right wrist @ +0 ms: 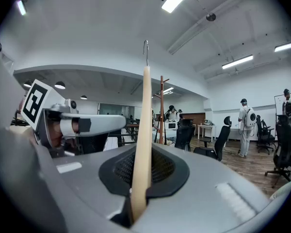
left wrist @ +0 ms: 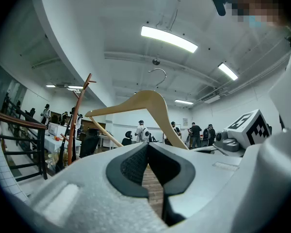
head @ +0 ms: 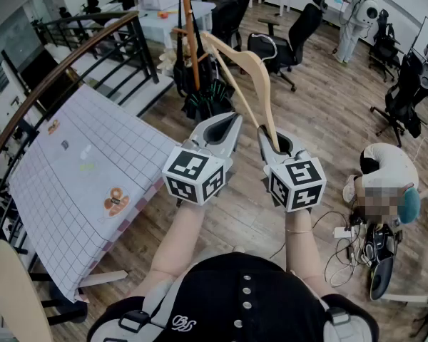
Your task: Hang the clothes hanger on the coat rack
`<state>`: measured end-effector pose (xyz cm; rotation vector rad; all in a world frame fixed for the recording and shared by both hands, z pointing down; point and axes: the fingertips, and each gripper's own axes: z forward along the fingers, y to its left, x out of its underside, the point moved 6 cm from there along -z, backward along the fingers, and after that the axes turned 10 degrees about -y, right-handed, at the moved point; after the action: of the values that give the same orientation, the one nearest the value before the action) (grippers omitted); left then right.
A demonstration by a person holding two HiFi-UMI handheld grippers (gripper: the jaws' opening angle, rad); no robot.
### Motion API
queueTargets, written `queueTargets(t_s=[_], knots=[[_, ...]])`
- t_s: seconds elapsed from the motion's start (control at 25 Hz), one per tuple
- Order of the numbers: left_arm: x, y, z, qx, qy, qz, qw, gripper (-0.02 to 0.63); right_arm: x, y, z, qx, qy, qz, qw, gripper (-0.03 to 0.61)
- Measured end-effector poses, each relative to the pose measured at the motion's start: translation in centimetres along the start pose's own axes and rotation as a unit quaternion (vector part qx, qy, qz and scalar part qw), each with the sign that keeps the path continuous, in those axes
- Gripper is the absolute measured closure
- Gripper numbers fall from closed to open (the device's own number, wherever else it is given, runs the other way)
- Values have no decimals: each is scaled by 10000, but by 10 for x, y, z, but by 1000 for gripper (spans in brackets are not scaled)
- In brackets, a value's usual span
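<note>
A pale wooden clothes hanger (head: 251, 68) with a metal hook (left wrist: 158, 74) sticks up and away from my right gripper (head: 272, 140), which is shut on the end of one arm. In the right gripper view the hanger (right wrist: 144, 125) stands edge-on between the dark pads of the right gripper (right wrist: 141, 183). My left gripper (head: 232, 121) is beside it, jaws together with nothing in them; the hanger (left wrist: 136, 106) shows just past the left gripper (left wrist: 148, 147). The brown wooden coat rack (head: 191, 34) stands ahead, its pole (left wrist: 79, 115) left of the hanger.
A table with a white gridded cloth (head: 71, 169) lies at the left, beside a dark stair railing (head: 64, 73). Black office chairs (head: 294, 34) stand beyond the rack. A person (head: 389, 173) sits low at the right, near floor cables (head: 346, 244).
</note>
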<state>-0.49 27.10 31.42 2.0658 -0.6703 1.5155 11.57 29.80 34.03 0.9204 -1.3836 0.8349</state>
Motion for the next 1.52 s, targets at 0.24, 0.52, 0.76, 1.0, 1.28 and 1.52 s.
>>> queueTargets(t_s=[0.24, 0.52, 0.76, 1.0, 1.28, 1.52], knots=[[4, 5, -6, -169, 40, 163, 9997, 614, 0, 6, 7, -86, 1, 80, 9999, 570], [14, 13, -16, -214, 161, 22, 9996, 614, 1, 15, 12, -118, -15, 186, 9998, 569], [17, 21, -23, -89, 141, -191, 9997, 614, 2, 24, 20, 13, -88, 289, 9995, 568], [22, 32, -28, -9, 160, -287, 9995, 614, 8, 32, 31, -2, -117, 214, 9997, 568], [23, 49, -6, -36, 98, -206, 9997, 614, 1, 11, 54, 124, -212, 149, 9996, 569], [34, 69, 41, 48, 101, -43, 9999, 614, 5, -26, 96, 38, -284, 174, 9994, 569]])
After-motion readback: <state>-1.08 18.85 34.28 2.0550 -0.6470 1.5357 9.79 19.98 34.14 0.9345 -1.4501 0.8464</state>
